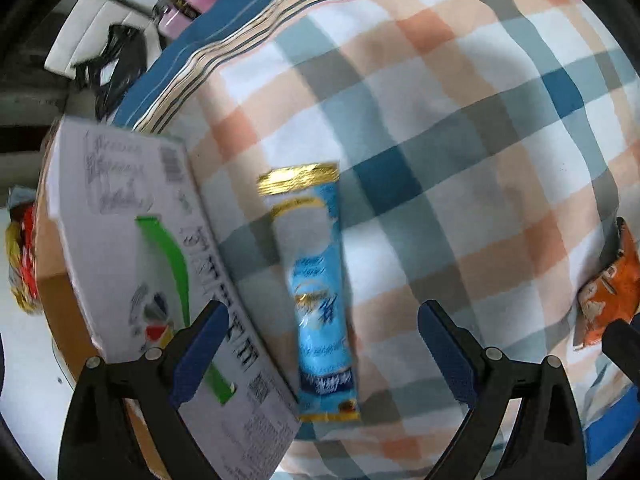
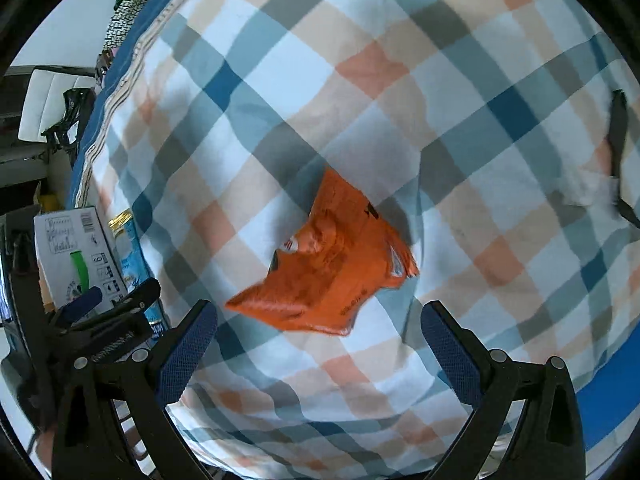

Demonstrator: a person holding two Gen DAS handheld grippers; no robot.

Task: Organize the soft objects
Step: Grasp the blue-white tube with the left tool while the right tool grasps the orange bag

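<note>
Nothing gripped yet: left hand-held gripper (image 1: 322,344) and right hand-held gripper (image 2: 320,340) are held wide over the blue packet (image 1: 316,292) and orange packet (image 2: 332,276) at 12 o'clock on the checked bedding (image 1: 460,140).

Blue sachet (image 1: 320,296) flat, orange pouch (image 2: 332,280) crumpled, both on checked bedding.

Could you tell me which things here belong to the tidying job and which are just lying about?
Job: blue snack packet, orange snack packet, cardboard box, left gripper, right gripper, both open.
Lying about: black plastic bag, pink item, checked bedcover.
</note>
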